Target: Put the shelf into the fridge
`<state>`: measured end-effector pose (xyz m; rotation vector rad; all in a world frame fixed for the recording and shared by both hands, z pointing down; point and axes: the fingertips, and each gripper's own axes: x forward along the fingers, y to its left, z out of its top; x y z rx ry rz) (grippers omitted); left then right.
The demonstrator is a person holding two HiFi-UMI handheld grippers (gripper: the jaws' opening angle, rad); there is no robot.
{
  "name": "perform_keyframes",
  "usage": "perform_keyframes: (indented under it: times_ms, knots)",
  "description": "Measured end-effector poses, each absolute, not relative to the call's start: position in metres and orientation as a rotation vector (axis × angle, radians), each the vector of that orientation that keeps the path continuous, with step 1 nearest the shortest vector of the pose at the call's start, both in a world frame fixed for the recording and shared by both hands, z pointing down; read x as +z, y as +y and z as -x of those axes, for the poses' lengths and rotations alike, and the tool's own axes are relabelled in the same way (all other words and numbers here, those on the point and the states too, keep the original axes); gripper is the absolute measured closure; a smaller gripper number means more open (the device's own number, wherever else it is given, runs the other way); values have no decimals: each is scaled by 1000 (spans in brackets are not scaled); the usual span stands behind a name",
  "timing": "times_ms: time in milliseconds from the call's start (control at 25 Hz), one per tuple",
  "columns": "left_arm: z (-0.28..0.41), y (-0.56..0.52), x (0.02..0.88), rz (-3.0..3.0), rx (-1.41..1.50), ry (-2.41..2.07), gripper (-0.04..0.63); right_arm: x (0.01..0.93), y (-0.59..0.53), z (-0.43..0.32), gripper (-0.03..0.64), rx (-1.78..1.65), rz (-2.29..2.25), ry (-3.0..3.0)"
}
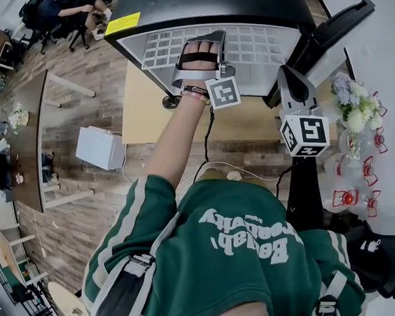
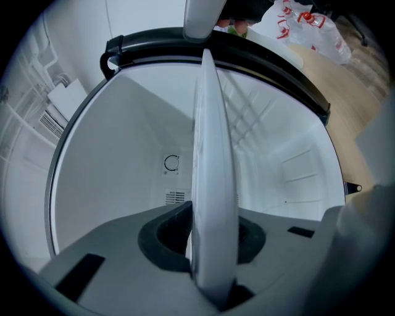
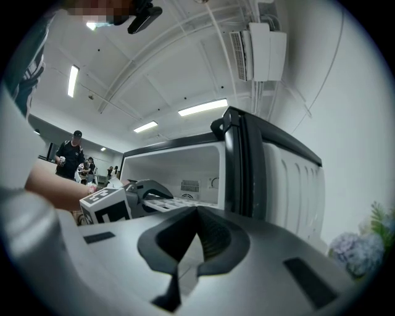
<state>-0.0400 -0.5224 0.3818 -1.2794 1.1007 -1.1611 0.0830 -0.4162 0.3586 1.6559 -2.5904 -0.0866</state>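
Shelf [image 1: 257, 47] is partway inside the fridge [image 1: 193, 3], top centre of the head view, with my left gripper's [image 2: 213, 265] fingers clamped on its front edge. Held by one off-centre grip, it could tilt, miss the wall ledges and jam. My right gripper [image 3: 183, 262], fingers together and empty, isn't steadying it.

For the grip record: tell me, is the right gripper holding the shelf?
No, the right gripper has nothing between its jaws; the shelf sits in the left gripper.

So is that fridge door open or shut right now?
Open. The door stands swung aside, and the fridge shows its white inside, with the shelf partly in.
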Motion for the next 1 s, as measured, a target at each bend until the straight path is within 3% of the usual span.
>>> perform_keyframes:
  times_ms: [1000]
  knots:
    - [42,-553,382,1278,-1163,1105,511,361,-423,-72,614,-100,-1640,-2579]
